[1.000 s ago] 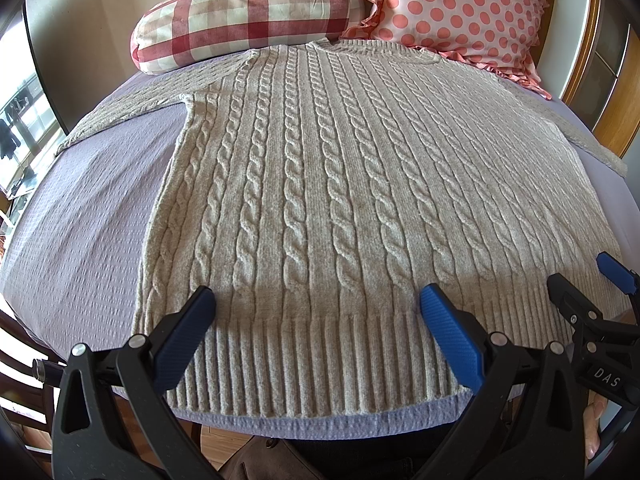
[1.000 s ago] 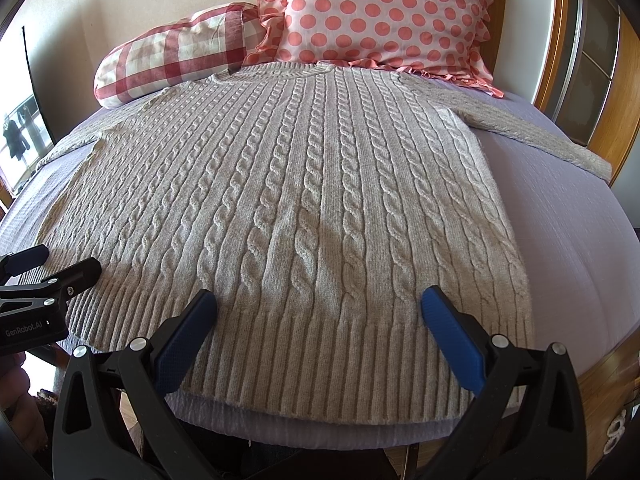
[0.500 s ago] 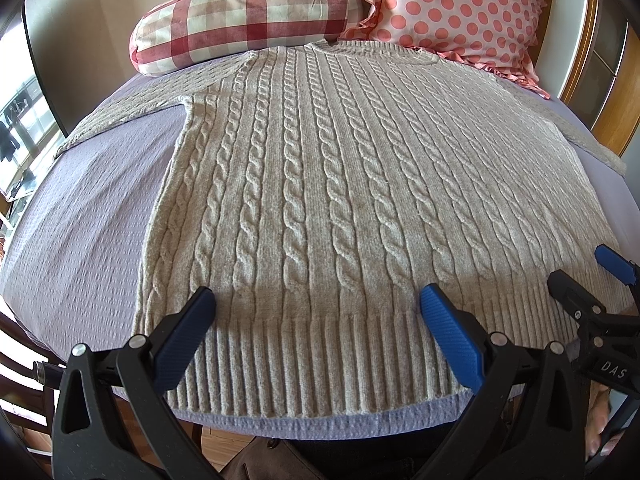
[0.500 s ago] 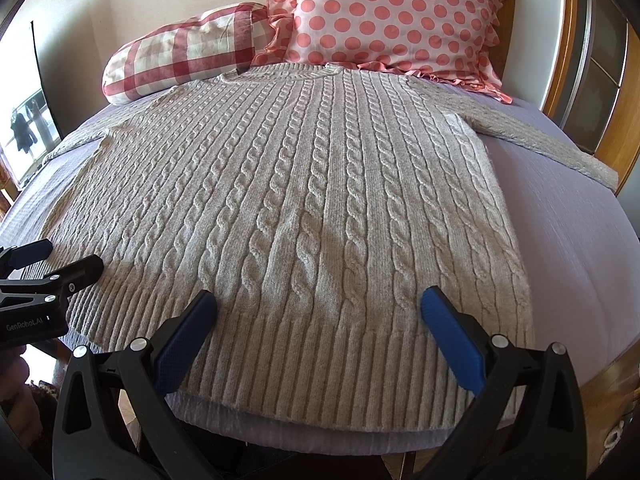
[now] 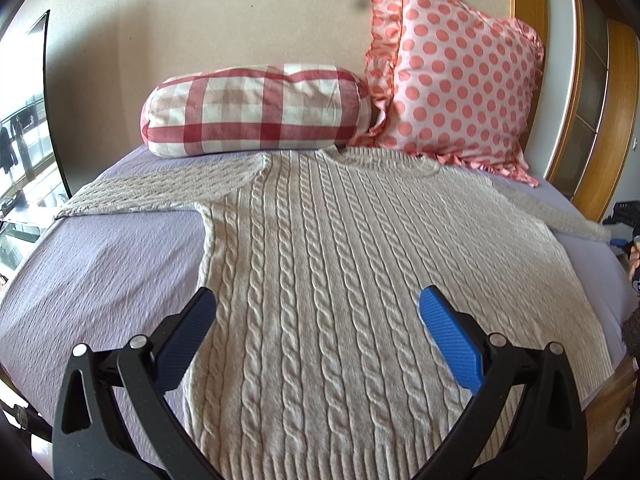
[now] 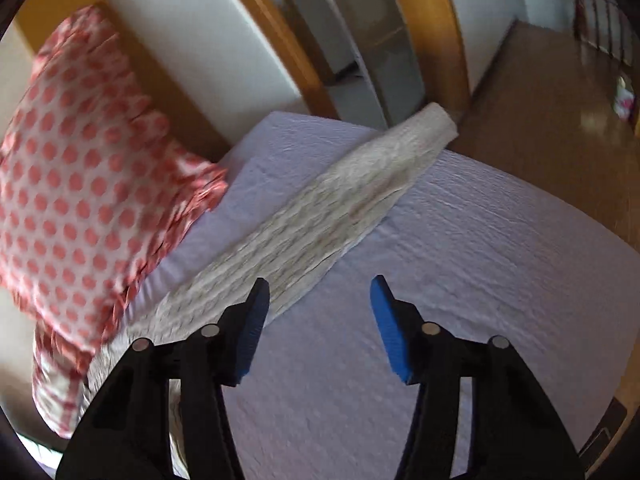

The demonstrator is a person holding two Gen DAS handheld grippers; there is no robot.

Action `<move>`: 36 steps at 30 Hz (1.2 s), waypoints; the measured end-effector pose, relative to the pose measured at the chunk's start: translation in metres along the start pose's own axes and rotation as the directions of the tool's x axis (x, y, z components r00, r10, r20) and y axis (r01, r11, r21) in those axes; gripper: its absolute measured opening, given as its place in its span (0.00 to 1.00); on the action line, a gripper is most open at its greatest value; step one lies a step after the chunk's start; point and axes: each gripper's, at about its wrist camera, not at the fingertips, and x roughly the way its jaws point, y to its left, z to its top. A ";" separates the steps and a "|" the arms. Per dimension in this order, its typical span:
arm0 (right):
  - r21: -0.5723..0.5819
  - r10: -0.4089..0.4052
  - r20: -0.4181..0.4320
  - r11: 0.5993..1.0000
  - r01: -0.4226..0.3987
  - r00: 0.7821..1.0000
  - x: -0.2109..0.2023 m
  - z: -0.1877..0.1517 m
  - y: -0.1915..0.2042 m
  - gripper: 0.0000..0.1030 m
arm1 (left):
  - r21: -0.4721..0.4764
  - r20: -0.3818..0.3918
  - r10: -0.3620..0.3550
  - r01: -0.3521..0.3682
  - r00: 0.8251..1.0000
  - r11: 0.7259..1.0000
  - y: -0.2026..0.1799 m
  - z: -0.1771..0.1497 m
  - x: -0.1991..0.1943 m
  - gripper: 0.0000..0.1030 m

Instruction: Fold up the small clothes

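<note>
A beige cable-knit sweater point(image 5: 340, 264) lies flat, front up, on a lilac bedspread point(image 5: 100, 280), both sleeves spread out. My left gripper point(image 5: 316, 316) is open and empty, low over the sweater's lower left body. My right gripper point(image 6: 320, 300) is open and empty, above the bedspread point(image 6: 460, 280) beside the sweater's right sleeve point(image 6: 340, 208), whose cuff reaches the bed's far edge. The right gripper also shows at the right edge of the left wrist view point(image 5: 624, 216).
A red checked bolster point(image 5: 256, 110) and a pink polka-dot pillow point(image 5: 452, 80) lean at the headboard wall; the pillow also shows in the right wrist view point(image 6: 80, 184). A wooden door frame point(image 6: 288, 40) and wooden floor point(image 6: 540, 120) lie beyond the bed's right side.
My left gripper moved forward from the hem up over the sweater's body. My right gripper swung away from the hem to the right and now faces the right sleeve.
</note>
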 end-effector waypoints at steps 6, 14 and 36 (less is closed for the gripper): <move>0.183 0.028 -0.031 0.983 -0.022 0.999 0.051 0.027 -0.026 0.29 | -0.131 0.126 -0.057 0.074 0.990 0.989 0.046 0.024 -0.001 0.98; 0.081 0.090 0.090 0.992 -0.097 0.992 0.045 0.030 0.007 0.07 | -0.279 0.056 0.000 0.015 0.998 0.960 0.121 0.041 0.020 0.98; -0.656 0.433 -0.444 0.439 -0.614 0.784 -0.065 -0.283 0.328 0.79 | -0.719 -0.163 0.078 -0.172 0.984 0.673 0.340 0.059 0.103 0.84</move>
